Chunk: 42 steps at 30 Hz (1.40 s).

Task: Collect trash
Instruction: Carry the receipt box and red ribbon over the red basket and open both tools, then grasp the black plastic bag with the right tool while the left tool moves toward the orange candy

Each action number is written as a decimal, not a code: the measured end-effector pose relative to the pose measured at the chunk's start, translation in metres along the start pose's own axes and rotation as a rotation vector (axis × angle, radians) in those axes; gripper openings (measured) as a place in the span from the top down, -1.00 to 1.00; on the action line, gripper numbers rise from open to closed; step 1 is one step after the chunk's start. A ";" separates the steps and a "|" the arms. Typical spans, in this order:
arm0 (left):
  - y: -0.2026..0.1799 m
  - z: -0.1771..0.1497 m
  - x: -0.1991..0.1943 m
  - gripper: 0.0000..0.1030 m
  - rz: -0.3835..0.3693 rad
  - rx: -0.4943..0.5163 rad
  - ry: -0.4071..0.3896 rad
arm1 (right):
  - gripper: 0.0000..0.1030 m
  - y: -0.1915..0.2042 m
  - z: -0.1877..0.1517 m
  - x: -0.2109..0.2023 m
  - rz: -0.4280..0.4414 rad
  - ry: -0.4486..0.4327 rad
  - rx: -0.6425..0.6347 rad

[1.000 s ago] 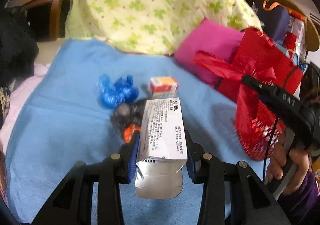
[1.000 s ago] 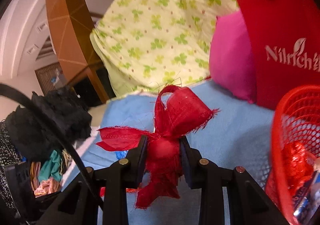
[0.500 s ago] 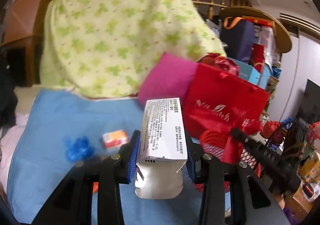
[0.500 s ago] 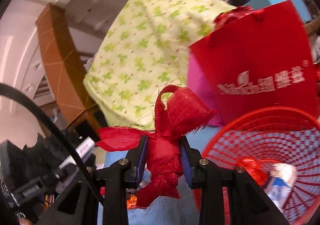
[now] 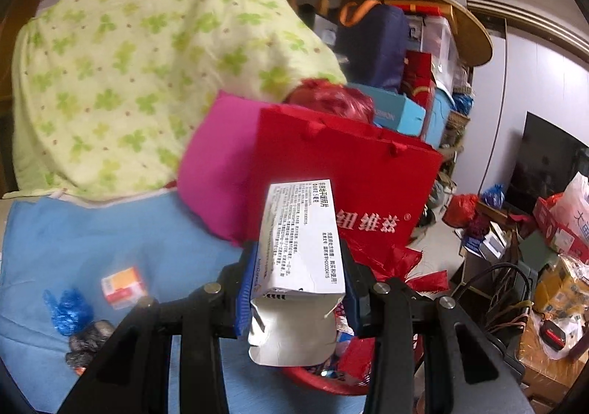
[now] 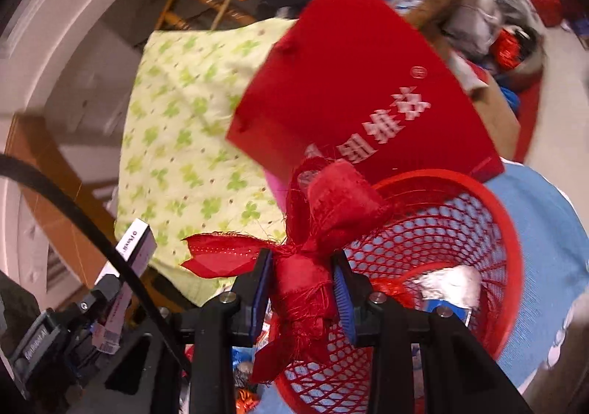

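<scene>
My left gripper (image 5: 298,281) is shut on a white printed carton (image 5: 302,230) with an open end flap. It hangs over the near rim of the red mesh basket (image 5: 324,381). My right gripper (image 6: 302,285) holds a frayed red ribbon bow (image 6: 305,277) between its blue pads, right above the basket (image 6: 508,248). Its jaws are opening, and the bow is still between them. Inside the basket lie crumpled wrappers (image 6: 449,281). On the blue blanket (image 5: 110,230) remain a small orange-and-white box (image 5: 121,287), a blue crumpled bag (image 5: 68,309) and a dark wad (image 5: 88,340).
A red paper gift bag (image 5: 349,185) stands just behind the basket, with a pink cushion (image 5: 217,178) and a green-patterned quilt (image 5: 129,64) to its left. Boxes and bags crowd the floor at the right (image 5: 552,230).
Both grippers have swung right toward the red basket with their loads. The left one rose with the carton. The right one rolled, and the basket now sits directly under the bow.
</scene>
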<state>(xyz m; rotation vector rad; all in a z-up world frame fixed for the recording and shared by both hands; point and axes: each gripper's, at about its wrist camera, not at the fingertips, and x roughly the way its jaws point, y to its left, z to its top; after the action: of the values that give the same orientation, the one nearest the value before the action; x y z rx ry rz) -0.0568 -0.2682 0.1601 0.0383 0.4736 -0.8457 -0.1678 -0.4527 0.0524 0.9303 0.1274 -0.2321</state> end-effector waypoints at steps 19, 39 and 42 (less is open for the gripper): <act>0.000 -0.038 0.074 -0.42 -0.090 -0.071 0.190 | -0.53 -0.025 0.013 -0.007 -0.070 -0.059 0.083; 0.261 -0.146 -0.086 -0.42 0.829 -0.221 0.143 | -0.50 0.136 -0.118 0.015 0.266 0.071 -0.595; 0.290 -0.168 -0.088 -0.42 0.842 -0.332 0.166 | -0.49 0.146 -0.145 0.043 0.293 0.202 -0.616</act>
<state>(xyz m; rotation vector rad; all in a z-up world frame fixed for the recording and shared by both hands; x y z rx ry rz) 0.0392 0.0248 0.0020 -0.0002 0.6777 0.0677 -0.0907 -0.2586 0.0713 0.3475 0.2303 0.1718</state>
